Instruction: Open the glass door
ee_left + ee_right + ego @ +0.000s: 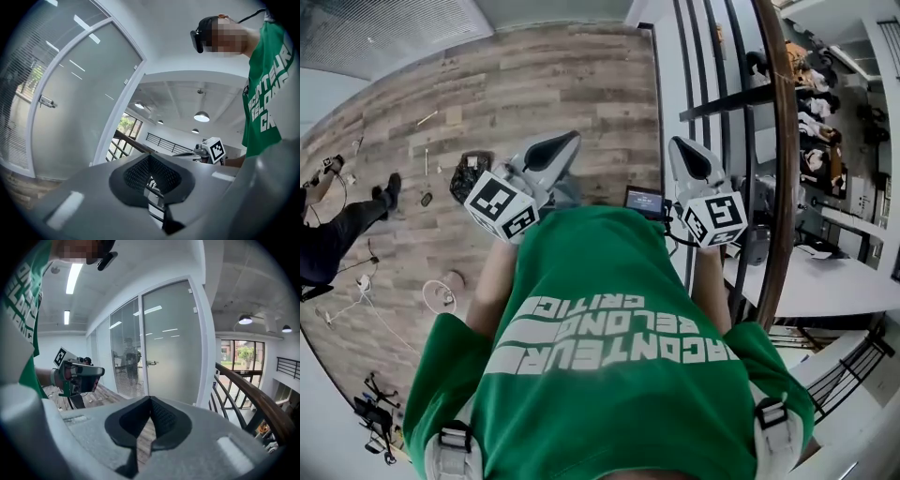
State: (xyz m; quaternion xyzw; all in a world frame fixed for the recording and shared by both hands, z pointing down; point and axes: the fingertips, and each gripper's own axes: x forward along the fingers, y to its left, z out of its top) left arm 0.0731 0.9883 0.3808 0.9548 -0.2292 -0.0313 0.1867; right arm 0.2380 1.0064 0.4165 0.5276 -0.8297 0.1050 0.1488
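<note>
Chest-high: left gripper (551, 150), right gripper (689, 161), seemingly closed.

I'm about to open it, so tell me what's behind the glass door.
The glass door is frosted: only reflected ceiling lights show on it, so whatever lies behind is hidden. Through the clearer pane beside its handle, a dim standing figure shows.

The right gripper (149, 422) has its fingers (164, 420) closed together with nothing between them. Ahead stands the frosted glass door (173, 343) with its handle (150, 363). The left gripper (77, 376) is at the left and a wooden railing (248, 394) at the right.
</note>
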